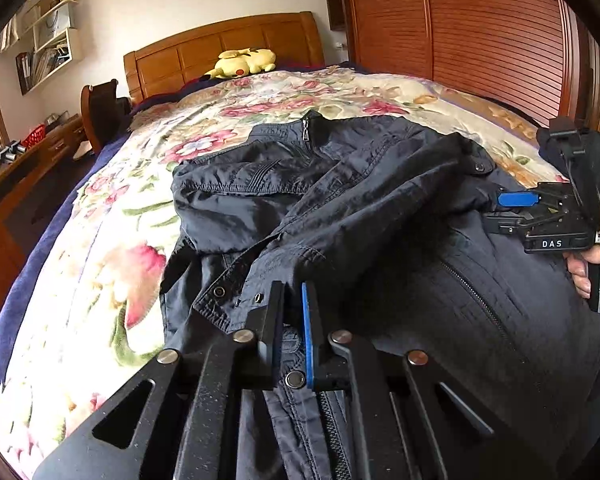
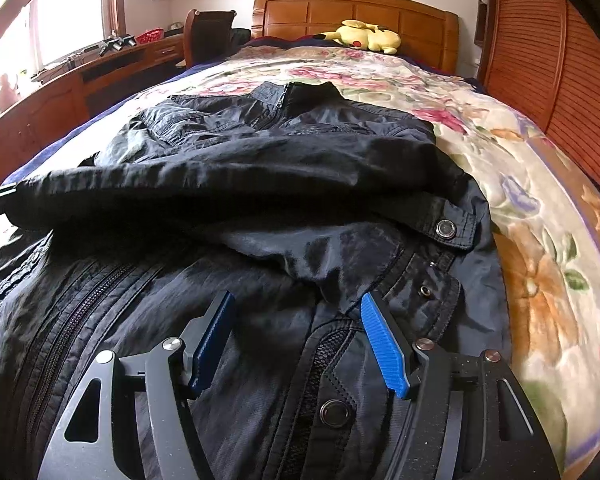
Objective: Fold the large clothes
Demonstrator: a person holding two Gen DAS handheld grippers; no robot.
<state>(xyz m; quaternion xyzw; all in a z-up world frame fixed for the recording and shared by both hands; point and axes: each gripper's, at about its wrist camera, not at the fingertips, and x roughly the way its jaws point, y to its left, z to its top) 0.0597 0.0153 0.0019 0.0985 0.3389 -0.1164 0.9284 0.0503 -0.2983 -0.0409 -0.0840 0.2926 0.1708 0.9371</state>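
A dark navy jacket point(image 1: 340, 184) lies front-up on the flowered quilt point(image 1: 112, 240), collar toward the headboard, with a sleeve folded across its chest point(image 2: 260, 160). My left gripper point(image 1: 293, 286) is shut on the jacket's near edge, a strip of fabric with a snap button pinched between its pads. My right gripper point(image 2: 297, 296) hovers over the lower front by the zipper, jaws open and its blue pads apart, nothing pressed between them. In the left wrist view the right gripper point(image 1: 500, 212) shows at the jacket's right side, held by a hand point(image 1: 580, 276).
A yellow plush toy point(image 2: 364, 36) rests by the wooden headboard point(image 2: 356, 12). A wooden desk point(image 2: 60, 92) and chair point(image 2: 208, 32) stand left of the bed, and a slatted wardrobe point(image 1: 480, 28) stands to the right. Bare quilt point(image 2: 540, 240) shows right of the jacket.
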